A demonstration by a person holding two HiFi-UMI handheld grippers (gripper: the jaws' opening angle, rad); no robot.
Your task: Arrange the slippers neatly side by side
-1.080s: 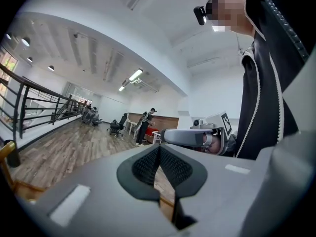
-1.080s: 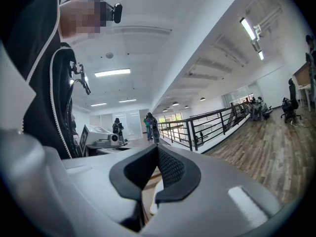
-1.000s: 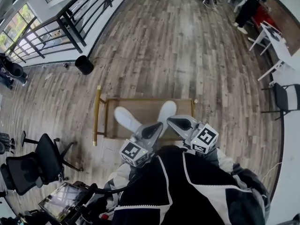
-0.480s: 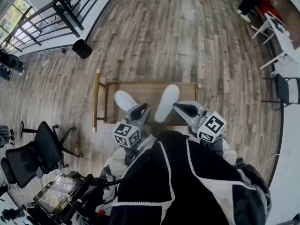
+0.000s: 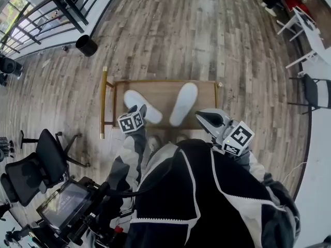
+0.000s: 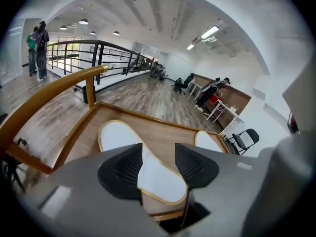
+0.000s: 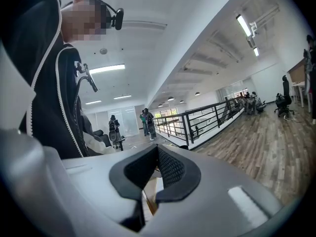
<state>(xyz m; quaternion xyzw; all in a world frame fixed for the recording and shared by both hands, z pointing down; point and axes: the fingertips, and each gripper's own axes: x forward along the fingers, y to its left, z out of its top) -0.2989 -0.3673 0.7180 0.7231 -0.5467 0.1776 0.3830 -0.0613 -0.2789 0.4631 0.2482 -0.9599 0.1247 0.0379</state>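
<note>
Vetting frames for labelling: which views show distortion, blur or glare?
Head view: heavy fisheye curves the floorboards, light even, fairly sharp. Left gripper view: black round vignette, near slipper crisp. Right gripper view: ceiling lights blow out to white.

Cart top (image 5: 164,98) is showing a bare wedge between left slipper (image 5: 142,103) and right slipper (image 5: 182,103), widening toward the far rim (image 5: 165,81), pinching near. Handle rail (image 5: 103,102) is standing tall along left edge, blocking side entry. Floor (image 5: 207,35) around is lying open.
</note>
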